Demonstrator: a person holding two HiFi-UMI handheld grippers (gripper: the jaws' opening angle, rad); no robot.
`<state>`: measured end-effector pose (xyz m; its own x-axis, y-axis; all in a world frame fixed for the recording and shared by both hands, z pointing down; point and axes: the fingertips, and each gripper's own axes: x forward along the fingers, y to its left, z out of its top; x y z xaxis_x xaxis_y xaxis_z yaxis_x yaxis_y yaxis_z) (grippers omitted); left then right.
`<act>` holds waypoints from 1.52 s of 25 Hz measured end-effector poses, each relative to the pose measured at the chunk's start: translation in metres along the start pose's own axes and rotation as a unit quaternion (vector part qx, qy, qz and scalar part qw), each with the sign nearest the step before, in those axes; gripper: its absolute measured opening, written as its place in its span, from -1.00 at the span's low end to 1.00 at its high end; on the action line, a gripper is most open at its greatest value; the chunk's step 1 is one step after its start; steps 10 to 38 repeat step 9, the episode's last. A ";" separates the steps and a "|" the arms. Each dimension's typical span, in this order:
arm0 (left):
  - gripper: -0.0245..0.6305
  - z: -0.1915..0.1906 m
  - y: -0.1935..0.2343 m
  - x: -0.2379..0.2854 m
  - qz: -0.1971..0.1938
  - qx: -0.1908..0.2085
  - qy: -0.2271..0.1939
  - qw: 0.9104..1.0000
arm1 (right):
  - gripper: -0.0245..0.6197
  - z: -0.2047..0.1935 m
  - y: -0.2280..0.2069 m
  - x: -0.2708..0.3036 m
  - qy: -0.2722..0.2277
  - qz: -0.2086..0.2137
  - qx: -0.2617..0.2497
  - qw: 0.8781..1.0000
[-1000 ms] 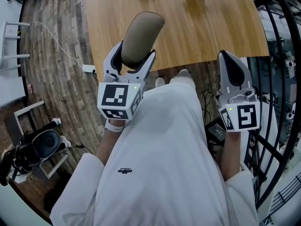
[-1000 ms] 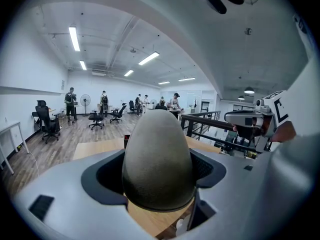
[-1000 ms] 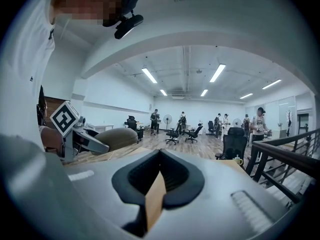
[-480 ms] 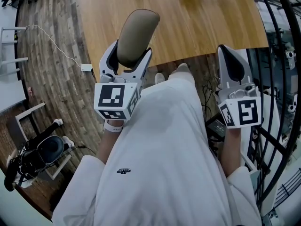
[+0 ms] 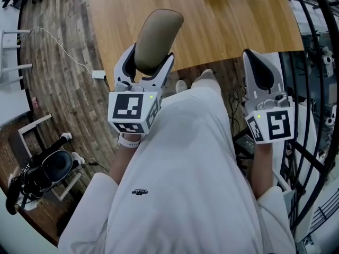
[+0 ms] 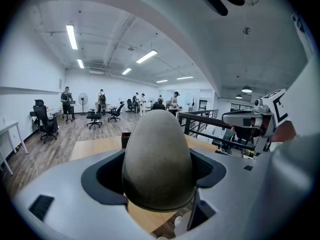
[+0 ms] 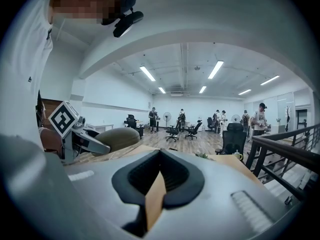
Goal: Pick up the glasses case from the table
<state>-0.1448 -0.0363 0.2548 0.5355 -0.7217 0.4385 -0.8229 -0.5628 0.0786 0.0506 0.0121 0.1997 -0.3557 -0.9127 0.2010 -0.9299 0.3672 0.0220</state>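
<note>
Glasses case (image 5: 155,40) clamped upright in left gripper (image 5: 150,58), toward 12 o'clock in head view, above near edge of table (image 5: 222,30). Right gripper (image 5: 258,70) at 2 o'clock, jaws together, empty.

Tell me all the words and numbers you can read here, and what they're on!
Small dark print on the white garment: too small to read.
Left gripper and right gripper: only black-and-white square markers, no letters.
Glasses case: no print seen.
Nothing else is readable.
</note>
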 end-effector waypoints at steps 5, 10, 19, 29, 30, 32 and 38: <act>0.20 0.001 0.004 -0.002 -0.004 -0.003 0.002 1.000 | -0.89 0.004 0.004 0.002 0.005 -0.003 -0.001 1.000; 0.20 -0.003 -0.004 -0.024 -0.004 -0.001 -0.005 1.000 | -0.89 0.006 0.017 -0.018 0.000 -0.005 -0.004 1.000; 0.20 -0.003 -0.004 -0.024 -0.004 -0.001 -0.005 1.000 | -0.89 0.006 0.017 -0.018 0.000 -0.005 -0.004 1.000; 0.20 -0.003 -0.004 -0.024 -0.004 -0.001 -0.005 1.000 | -0.89 0.006 0.017 -0.018 0.000 -0.005 -0.004 1.000; 0.20 -0.003 -0.004 -0.024 -0.004 -0.001 -0.005 1.000 | -0.89 0.006 0.017 -0.018 0.000 -0.005 -0.004 1.000; 0.20 -0.003 -0.004 -0.024 -0.004 -0.001 -0.005 1.000 | -0.89 0.006 0.017 -0.018 0.000 -0.005 -0.004 1.000; 0.20 -0.003 -0.004 -0.024 -0.004 -0.001 -0.005 1.000 | -0.89 0.006 0.017 -0.018 0.000 -0.005 -0.004 1.000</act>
